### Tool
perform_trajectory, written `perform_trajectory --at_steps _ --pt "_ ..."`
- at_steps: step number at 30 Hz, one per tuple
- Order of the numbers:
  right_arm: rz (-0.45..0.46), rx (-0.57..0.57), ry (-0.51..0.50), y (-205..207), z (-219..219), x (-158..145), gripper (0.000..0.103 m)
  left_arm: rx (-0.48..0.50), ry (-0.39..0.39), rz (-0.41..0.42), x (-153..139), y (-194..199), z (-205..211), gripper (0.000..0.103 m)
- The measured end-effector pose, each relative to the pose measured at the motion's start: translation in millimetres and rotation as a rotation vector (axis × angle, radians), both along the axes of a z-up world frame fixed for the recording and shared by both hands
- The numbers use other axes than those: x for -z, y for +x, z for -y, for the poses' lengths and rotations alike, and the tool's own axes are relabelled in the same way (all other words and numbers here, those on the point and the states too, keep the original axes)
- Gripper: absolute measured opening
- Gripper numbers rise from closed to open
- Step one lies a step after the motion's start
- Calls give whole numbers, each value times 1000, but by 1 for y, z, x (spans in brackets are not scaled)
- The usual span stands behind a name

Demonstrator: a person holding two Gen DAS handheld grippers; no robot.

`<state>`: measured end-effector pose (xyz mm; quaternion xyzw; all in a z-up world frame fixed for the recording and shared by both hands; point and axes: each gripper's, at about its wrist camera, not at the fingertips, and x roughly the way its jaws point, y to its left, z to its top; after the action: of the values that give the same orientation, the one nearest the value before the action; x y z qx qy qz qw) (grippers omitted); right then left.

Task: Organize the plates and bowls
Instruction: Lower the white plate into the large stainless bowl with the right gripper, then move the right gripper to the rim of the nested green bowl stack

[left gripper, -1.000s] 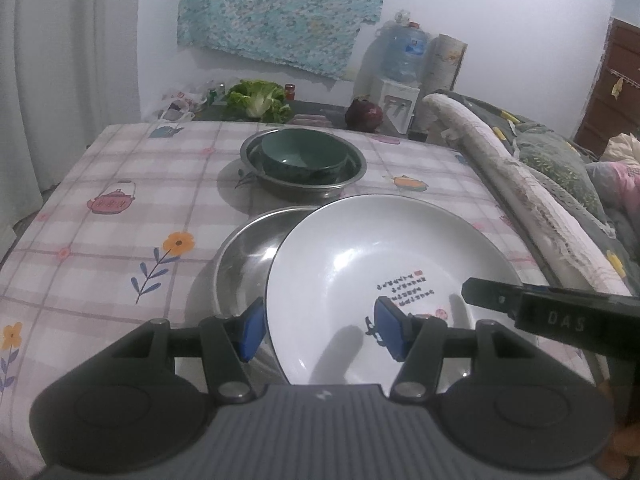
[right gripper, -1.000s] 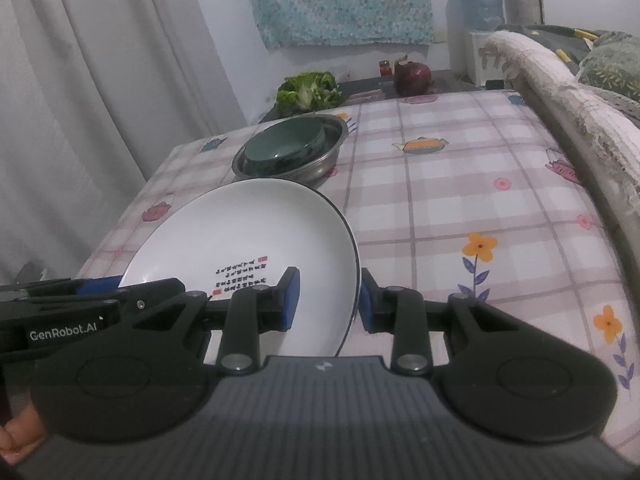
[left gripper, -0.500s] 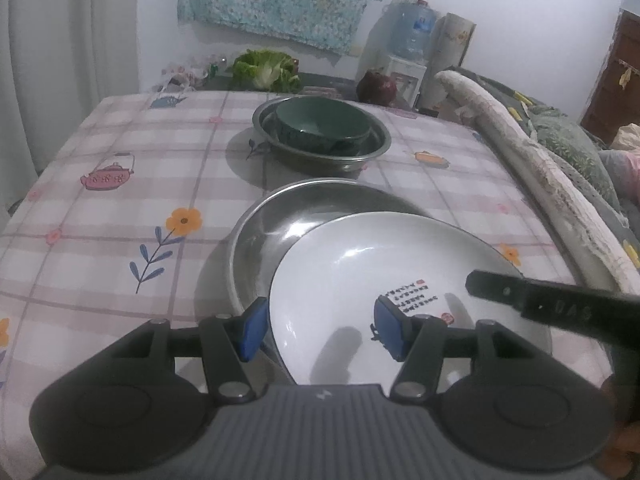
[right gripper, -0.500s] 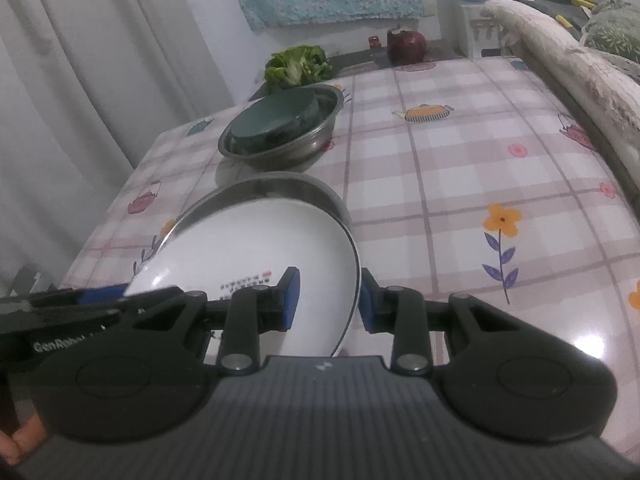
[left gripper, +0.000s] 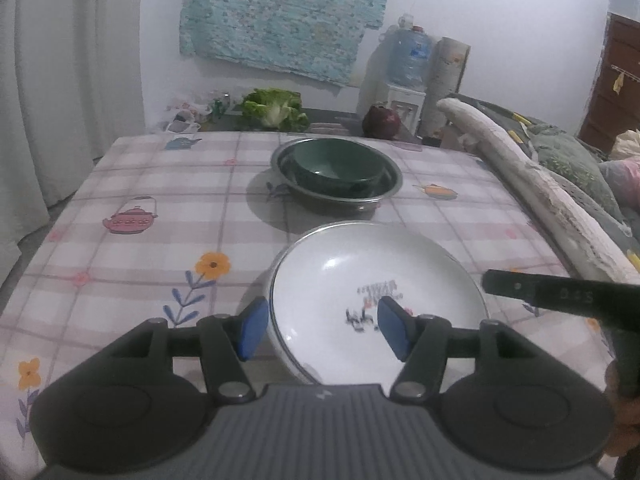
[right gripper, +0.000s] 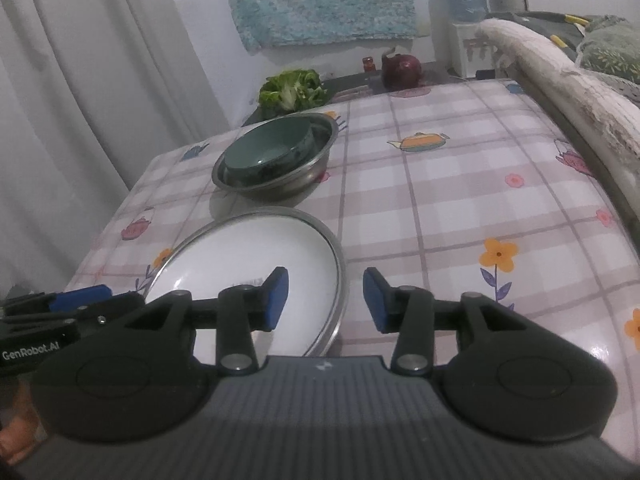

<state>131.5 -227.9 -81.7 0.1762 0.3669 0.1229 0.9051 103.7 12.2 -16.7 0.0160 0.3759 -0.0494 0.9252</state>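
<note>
A: Nearest, the left gripper [left gripper: 318,330] and right gripper [right gripper: 325,299] each straddle a rim of the white plate [left gripper: 376,300]; both have just been widening, pads off it, holding nothing.

B: So the plate is placed?

A: It sits nested in the steel plate [right gripper: 338,252] on the table [right gripper: 460,208]; beyond, the green bowl [left gripper: 338,166] rests in the steel bowl [left gripper: 390,190]; I'd judge sorting nearly complete, only withdrawal left.

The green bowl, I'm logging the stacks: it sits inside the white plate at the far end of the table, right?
Not quite. The green bowl sits inside a metal basin, not the white plate, which lies nearer on a metal dish. The right wrist view shows it.
</note>
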Motion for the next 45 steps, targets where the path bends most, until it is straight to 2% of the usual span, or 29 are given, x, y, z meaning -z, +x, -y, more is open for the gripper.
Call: perform_trajectory --at_steps 11,16,21,28,37,41,45 --pt "-33 12 63 1 8 12 44 -30 13 -43 7 9 -12 68" --pt "-29 -5 64 7 13 5 51 2 11 -57 -2 21 -13 74" --pt "-13 -26 75 23 21 -8 53 16 24 -39 -16 40 -14 78" --pt "14 -57 69 67 30 -26 53 6 57 -3 -26 86 -15 79" --pt "-3 -76 64 138 29 -24 53 -57 18 -11 -13 160 -27 78" --pt "-17 -82 77 170 25 -16 52 -70 20 -24 -3 182 -30 71" --pt "-46 -90 88 197 20 -1 45 -72 8 -45 7 195 -32 62"
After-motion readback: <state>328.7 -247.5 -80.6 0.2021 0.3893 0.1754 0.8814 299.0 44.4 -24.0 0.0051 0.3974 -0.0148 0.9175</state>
